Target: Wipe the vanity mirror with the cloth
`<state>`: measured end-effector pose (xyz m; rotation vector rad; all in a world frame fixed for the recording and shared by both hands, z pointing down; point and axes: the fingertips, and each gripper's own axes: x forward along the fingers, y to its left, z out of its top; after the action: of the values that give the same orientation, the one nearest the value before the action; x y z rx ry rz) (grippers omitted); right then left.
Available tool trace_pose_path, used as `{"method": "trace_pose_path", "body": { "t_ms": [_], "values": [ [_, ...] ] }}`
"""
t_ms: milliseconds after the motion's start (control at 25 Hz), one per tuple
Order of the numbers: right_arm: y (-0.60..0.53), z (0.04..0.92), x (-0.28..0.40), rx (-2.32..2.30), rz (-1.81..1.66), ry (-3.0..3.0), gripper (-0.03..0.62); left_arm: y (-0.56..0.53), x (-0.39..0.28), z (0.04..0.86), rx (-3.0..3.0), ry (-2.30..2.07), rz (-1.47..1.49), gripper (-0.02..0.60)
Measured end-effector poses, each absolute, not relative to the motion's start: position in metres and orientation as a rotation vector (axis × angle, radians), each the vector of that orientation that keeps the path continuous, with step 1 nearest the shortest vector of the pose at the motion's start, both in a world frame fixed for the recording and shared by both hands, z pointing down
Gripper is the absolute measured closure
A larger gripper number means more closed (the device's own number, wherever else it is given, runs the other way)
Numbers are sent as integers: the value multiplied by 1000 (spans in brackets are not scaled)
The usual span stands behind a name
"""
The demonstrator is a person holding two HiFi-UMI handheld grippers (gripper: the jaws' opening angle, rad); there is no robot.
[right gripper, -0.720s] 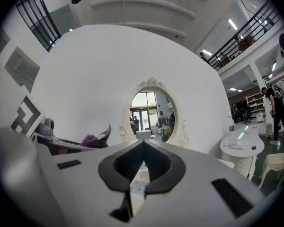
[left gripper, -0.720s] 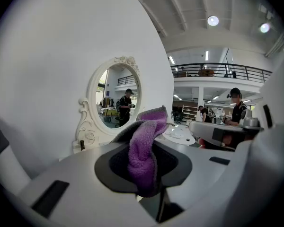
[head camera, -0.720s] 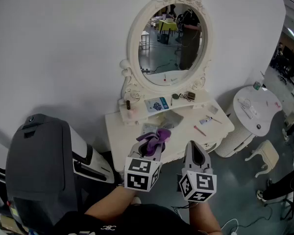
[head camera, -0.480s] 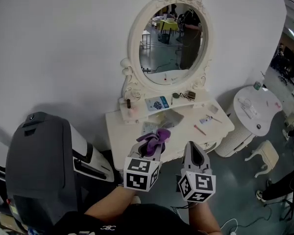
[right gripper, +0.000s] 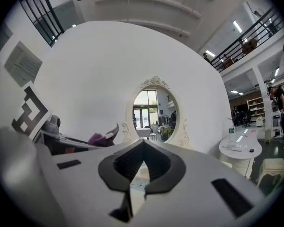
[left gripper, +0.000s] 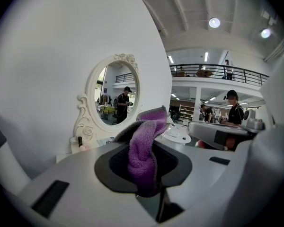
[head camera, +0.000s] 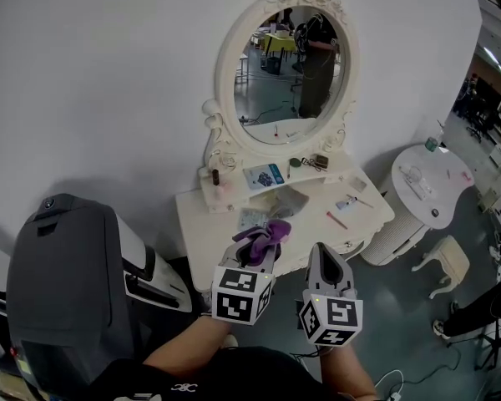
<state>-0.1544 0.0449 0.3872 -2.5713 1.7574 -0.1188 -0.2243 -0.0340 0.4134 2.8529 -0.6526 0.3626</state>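
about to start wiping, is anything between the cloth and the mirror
Nothing visible blocks it. The cloth, clamped in the left gripper, has open air up to the mirror. The small items on the shelf sit below the glass, so they only crowd its lower edge.

The white table (head camera: 202,224) bears the vanity mirror (head camera: 288,73), a blue packet (head camera: 263,176), a small dark bottle (head camera: 217,176) and a red pen (head camera: 338,220).
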Motion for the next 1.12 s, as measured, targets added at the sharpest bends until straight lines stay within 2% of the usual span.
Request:
{"method": "trace_pose_path", "body": {
  "t_ms": [720, 1120],
  "values": [
    [-15, 380, -192, -2721, -92, 1730, 583, -79, -231, 418, 2818, -530, 279, 506],
    [-35, 393, -174, -2681, -140, 1755, 583, -114, -240, 433, 2754, -656, 303, 506]
  ]
}}
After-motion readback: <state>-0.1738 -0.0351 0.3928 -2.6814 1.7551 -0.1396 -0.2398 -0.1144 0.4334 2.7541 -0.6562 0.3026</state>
